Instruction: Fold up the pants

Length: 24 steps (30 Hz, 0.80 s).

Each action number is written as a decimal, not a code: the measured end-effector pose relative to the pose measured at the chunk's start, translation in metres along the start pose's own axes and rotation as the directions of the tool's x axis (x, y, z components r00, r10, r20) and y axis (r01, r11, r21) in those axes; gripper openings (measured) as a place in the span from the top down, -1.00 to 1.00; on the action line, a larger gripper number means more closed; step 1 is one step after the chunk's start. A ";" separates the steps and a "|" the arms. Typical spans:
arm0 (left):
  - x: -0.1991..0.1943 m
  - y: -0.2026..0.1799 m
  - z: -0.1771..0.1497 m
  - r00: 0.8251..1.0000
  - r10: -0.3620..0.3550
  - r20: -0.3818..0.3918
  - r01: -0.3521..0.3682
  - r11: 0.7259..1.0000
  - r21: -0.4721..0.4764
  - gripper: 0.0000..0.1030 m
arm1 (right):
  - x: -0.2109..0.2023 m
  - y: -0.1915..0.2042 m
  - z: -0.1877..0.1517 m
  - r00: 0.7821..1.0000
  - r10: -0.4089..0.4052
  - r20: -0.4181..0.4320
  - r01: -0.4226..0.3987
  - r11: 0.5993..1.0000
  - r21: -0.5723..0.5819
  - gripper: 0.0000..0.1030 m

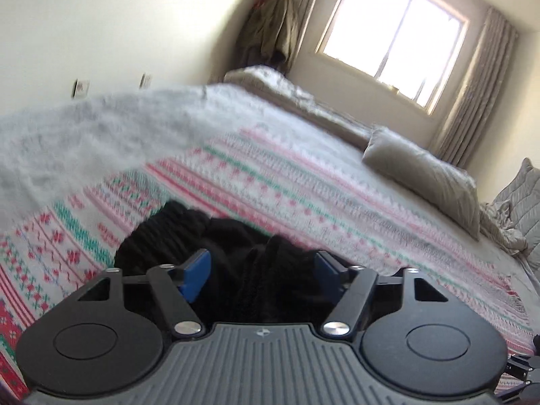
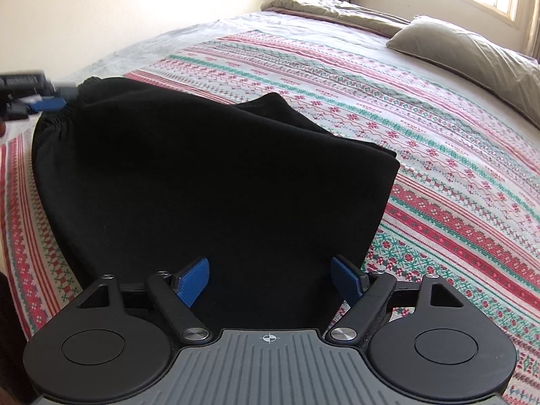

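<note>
The black pants (image 2: 209,175) lie folded over in layers on the bed (image 2: 438,168), atop its striped blanket (image 2: 422,128), elastic waistband at the far left. The fold looks mostly done; perhaps one more halving remains. Left tool (image 1: 261,270) and right tool (image 2: 270,280) both stand apart, gripping nothing.

Bright window (image 1: 395,33) with grey curtains (image 1: 472,101) lights a patterned bed (image 1: 303,175), cream walls (image 1: 101,17)
</note>
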<state>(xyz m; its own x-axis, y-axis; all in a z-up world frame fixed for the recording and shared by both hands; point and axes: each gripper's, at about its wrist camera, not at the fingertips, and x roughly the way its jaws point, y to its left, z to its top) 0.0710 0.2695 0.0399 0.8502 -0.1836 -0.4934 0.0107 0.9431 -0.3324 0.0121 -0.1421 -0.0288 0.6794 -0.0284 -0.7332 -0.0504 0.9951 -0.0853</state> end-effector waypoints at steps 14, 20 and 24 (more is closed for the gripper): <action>0.016 -0.094 -0.062 0.947 -0.251 -0.201 0.293 0.932 0.214 -0.61 | -0.020 -0.032 -0.023 0.997 0.069 -0.039 -0.062 0.986 0.154 -0.59; 0.038 -0.125 -0.105 0.903 -0.236 -0.359 0.369 0.855 0.365 -0.61 | -0.023 -0.018 -0.045 0.999 0.026 -0.034 -0.024 0.999 0.035 -0.65; 0.034 -0.136 -0.123 0.913 -0.188 -0.362 0.370 0.755 0.541 -0.77 | -0.032 -0.018 -0.056 0.999 0.037 -0.016 -0.036 0.999 0.017 -0.69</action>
<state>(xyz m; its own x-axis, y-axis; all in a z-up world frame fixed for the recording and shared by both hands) 0.0333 0.1009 -0.0307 0.5841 -0.4453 -0.6787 0.6073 0.7945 0.0014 -0.0495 -0.1646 -0.0420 0.6656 0.0065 -0.7463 -0.0629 0.9969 -0.0475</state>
